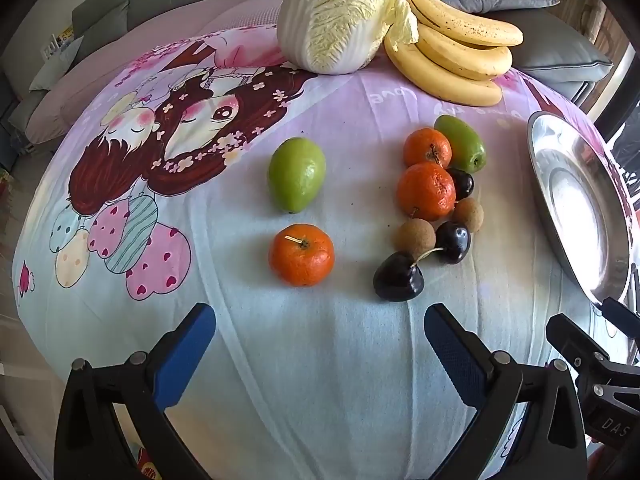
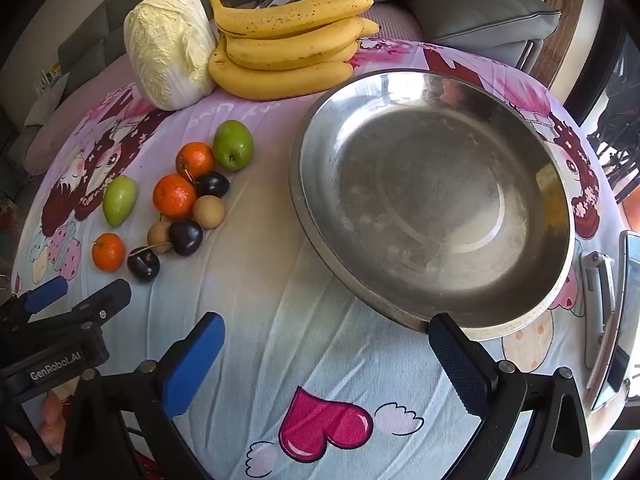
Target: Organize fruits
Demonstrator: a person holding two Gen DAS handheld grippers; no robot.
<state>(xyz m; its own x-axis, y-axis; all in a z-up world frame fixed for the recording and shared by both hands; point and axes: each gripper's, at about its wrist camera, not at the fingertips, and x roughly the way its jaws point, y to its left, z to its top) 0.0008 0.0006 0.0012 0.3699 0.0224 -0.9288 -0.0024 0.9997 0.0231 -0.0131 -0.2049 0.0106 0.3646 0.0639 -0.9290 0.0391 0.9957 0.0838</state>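
- The left claw (image 1: 320,336) is fully apart. Nothing is between its blue pads (image 1: 188,356), and they touch no fruit; it hangs over the bare cloth (image 1: 320,380) of the counter, tilted steeply down.
- The right claw (image 2: 326,350) is also wide apart and holds nothing. Its right pad is just at the near rim of the metal bowl (image 2: 436,200); I cannot tell if it touches it.
- The fruits lie on the counter, to the left of the bowl, and none is in the bowl.
- Nearest to the left claw are 1 mandarin (image 1: 301,255) and 1 dark plum (image 1: 398,278), a little apart from each other.
- Beyond the mandarin lies 1 green fruit (image 1: 297,174), alone.
- A tight group lies to the right: 2 more mandarins (image 1: 426,191), a second green fruit (image 1: 462,143), 2 more dark plums (image 1: 453,242) and 2 small brown round fruits (image 1: 414,235), most of them touching.
- At the far edge, a bunch of bananas (image 1: 452,56) leans against a cabbage (image 1: 340,16).
- The bowl is shiny and bare inside.
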